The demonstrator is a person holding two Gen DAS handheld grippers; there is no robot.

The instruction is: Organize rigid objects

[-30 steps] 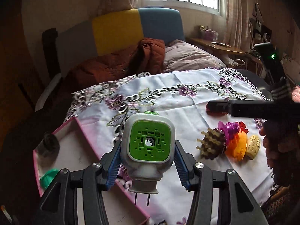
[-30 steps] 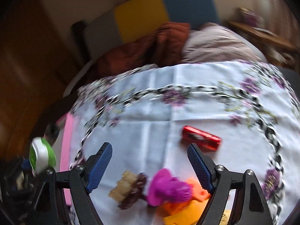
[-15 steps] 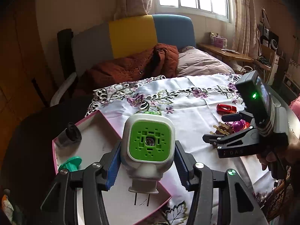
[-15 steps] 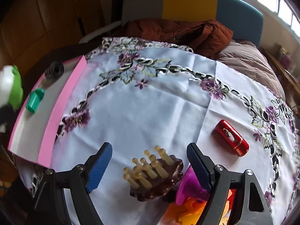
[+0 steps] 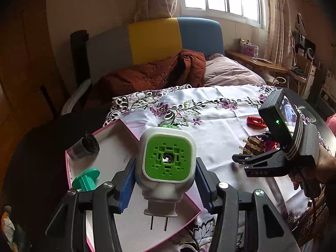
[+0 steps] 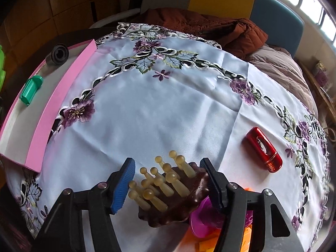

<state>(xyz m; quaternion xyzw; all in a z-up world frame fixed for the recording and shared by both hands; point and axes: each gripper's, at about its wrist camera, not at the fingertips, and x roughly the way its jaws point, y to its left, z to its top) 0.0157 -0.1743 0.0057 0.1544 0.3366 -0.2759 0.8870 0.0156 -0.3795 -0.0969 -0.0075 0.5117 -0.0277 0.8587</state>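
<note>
Left gripper clamps a green-faced plug-in unit, prongs down, above the pink tray at the desk's left. Right gripper, jaws closing, straddles the brown massage comb, right pad touching. Red lighter lies right.

Both handheld claws share one build: black plastic arms with silver screw heads, tipped by ribbed blue pads. The right claw carries a black camera block with a lit screen, a green light, striped strapping and pale lettering on its side.
</note>
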